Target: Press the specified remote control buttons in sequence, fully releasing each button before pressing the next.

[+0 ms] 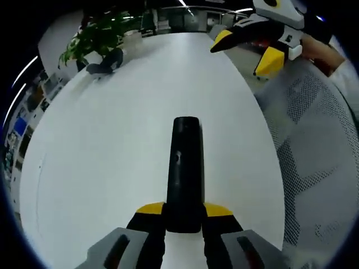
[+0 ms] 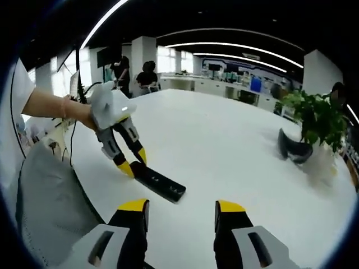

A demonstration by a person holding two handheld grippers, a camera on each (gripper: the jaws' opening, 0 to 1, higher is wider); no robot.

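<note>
Left tongs (image 1: 184, 216) grip a black remote (image 1: 184, 171) on the white desk (image 1: 101, 162); right tongs (image 2: 182, 216) hover wide apart, holding nothing.

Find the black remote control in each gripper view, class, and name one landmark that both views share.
Left gripper view: the remote control lies at lower centre, its near end between the left gripper's jaws.
Right gripper view: it lies left of centre on the white table.
Shared landmark: the potted plant.
</note>
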